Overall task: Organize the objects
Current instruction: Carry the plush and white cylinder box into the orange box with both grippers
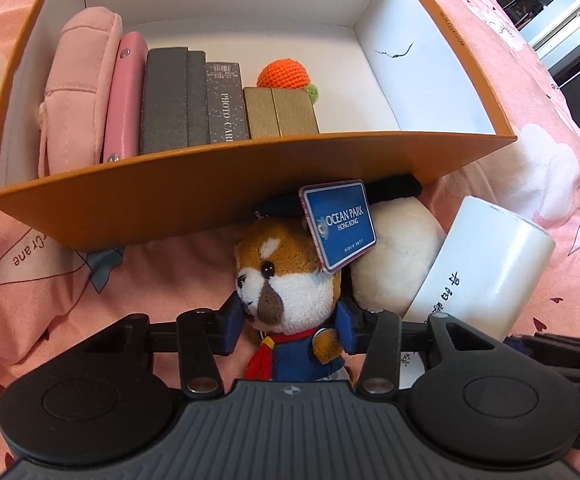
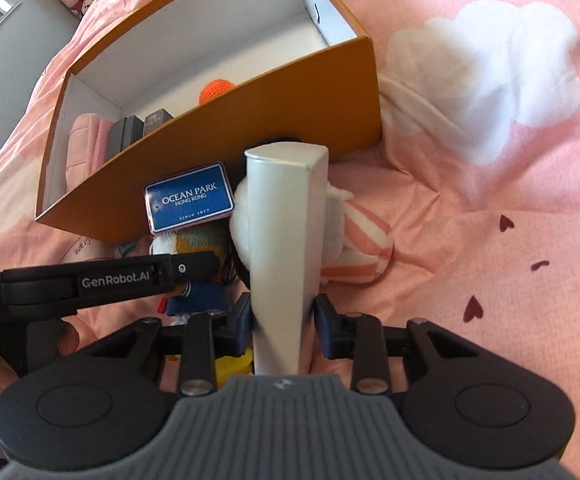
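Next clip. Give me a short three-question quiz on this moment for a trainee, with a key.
1. Which thing sits between the pads of the left gripper? A) plush toy B) orange crochet ball C) gold box
2. True or false: the white box in the right gripper lies inside the orange box.
3. In the left wrist view, what stands at the picture's left end of the row inside the orange box?
Key: 1 A. 2 False: the white box is outside the orange box, in the right gripper. 3 The pink pouch.
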{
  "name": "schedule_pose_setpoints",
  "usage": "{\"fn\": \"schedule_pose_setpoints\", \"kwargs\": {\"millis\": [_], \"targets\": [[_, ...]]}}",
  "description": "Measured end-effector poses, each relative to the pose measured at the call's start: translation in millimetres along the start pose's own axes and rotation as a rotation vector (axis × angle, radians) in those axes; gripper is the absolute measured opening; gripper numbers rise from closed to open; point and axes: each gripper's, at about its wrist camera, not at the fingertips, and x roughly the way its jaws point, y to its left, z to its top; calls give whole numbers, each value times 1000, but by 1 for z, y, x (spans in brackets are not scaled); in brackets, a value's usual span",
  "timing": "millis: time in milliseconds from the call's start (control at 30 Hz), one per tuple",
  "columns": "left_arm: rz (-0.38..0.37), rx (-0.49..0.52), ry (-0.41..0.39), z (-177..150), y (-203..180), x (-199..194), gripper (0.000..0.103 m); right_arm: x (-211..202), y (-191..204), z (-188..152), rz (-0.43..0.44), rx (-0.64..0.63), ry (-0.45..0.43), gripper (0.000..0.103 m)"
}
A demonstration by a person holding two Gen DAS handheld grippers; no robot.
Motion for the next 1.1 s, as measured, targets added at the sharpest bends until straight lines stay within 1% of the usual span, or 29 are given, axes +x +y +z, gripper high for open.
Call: {"fn": "schedule_pose_setpoints", "kwargs": {"millis": [233, 333, 467, 567, 633, 800, 933, 1100], "targets": [[-6, 27, -14, -6, 1, -17, 49, -19, 8, 7, 7, -78, -33, 31], [-28, 47, -16, -6, -2, -28, 49, -31, 8, 12, 39, -93, -46, 30], [-74, 62, -43, -1, -6, -47, 49, -51, 8, 21, 78, -103, -76, 30], [-105, 64, -84, 7, -6, -65, 49, -65, 9, 33, 107, -110, -105, 30], [-139, 61, -104, 12, -6, -76, 49, -74, 10, 42, 132, -118, -128, 30], [-174, 56, -211, 32, -6, -105, 49, -91, 20, 74, 173, -157, -192, 30], [-158, 47, -294, 55, -5, -118, 49, -96, 35, 100, 173, -223, -232, 30], [-137, 12, -356, 78, 2, -130, 49, -86, 46, 136, 145, -271, -245, 30]]}}
